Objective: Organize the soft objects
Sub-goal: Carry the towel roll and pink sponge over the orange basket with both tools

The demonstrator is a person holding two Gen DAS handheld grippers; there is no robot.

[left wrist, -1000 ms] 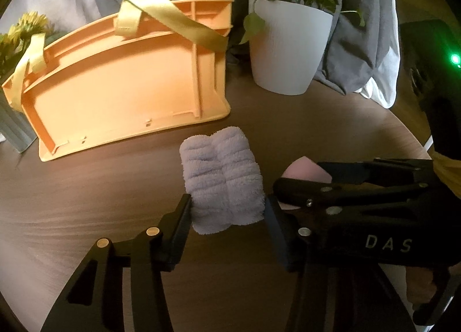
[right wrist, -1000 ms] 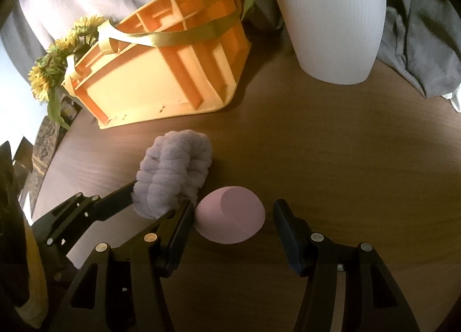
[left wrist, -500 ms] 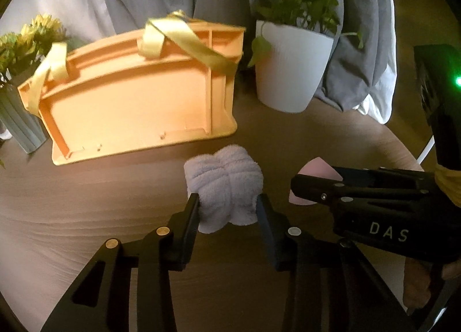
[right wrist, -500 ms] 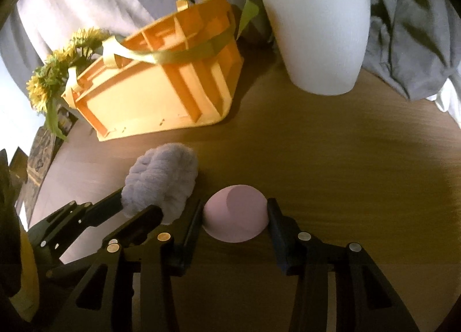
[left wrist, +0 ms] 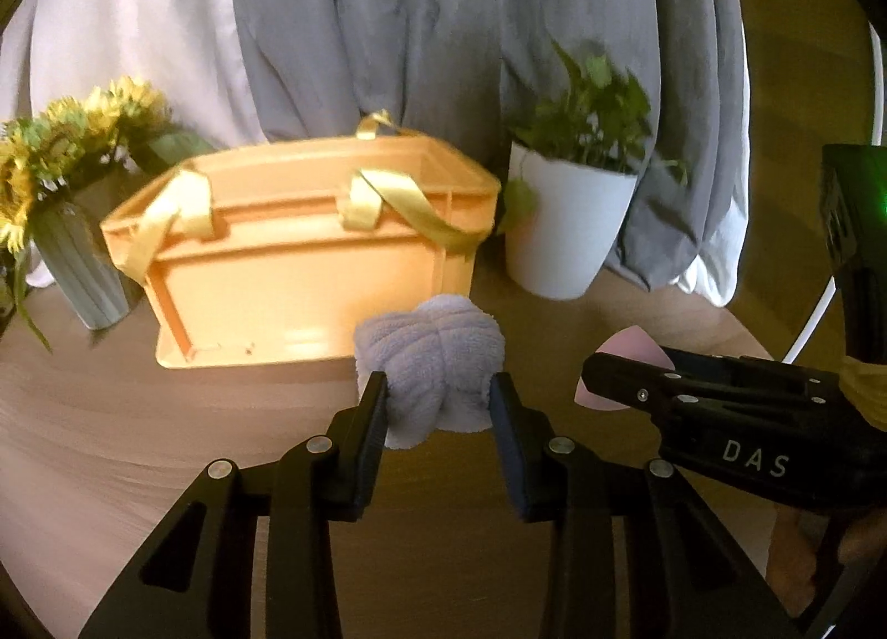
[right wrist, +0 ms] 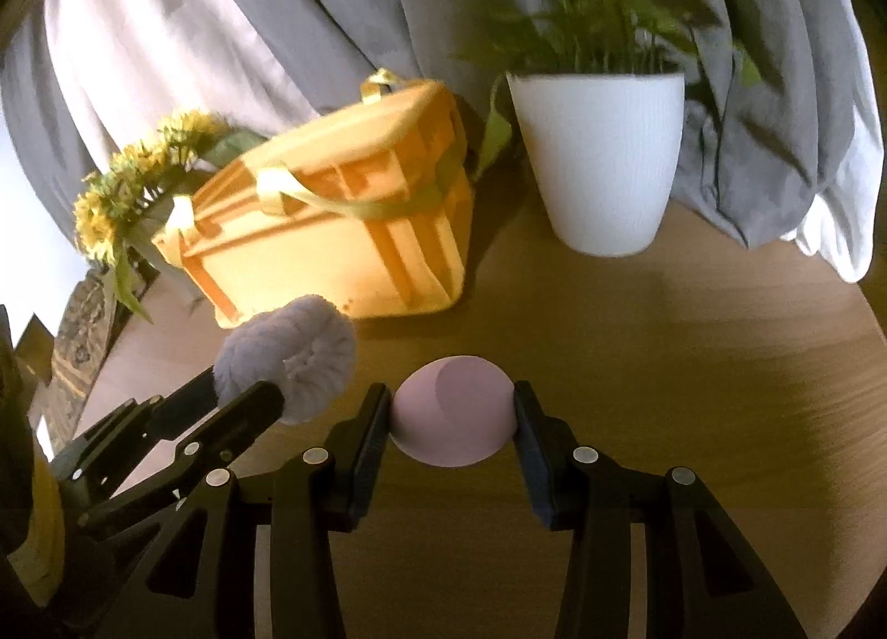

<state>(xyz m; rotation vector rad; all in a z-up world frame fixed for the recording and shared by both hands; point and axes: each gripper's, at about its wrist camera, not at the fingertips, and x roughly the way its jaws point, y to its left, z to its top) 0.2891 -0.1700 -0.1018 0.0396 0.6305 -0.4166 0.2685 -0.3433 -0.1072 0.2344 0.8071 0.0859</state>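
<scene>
Left gripper (left wrist: 437, 402) clamps lavender towel (left wrist: 429, 359); right gripper (right wrist: 452, 420) clamps pink sponge (right wrist: 452, 409)

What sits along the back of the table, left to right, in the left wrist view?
Sunflowers in a ribbed grey vase → orange basket with yellow fabric handles → potted green plant in a white pot → the right gripper, shut on the pink sponge.
</scene>
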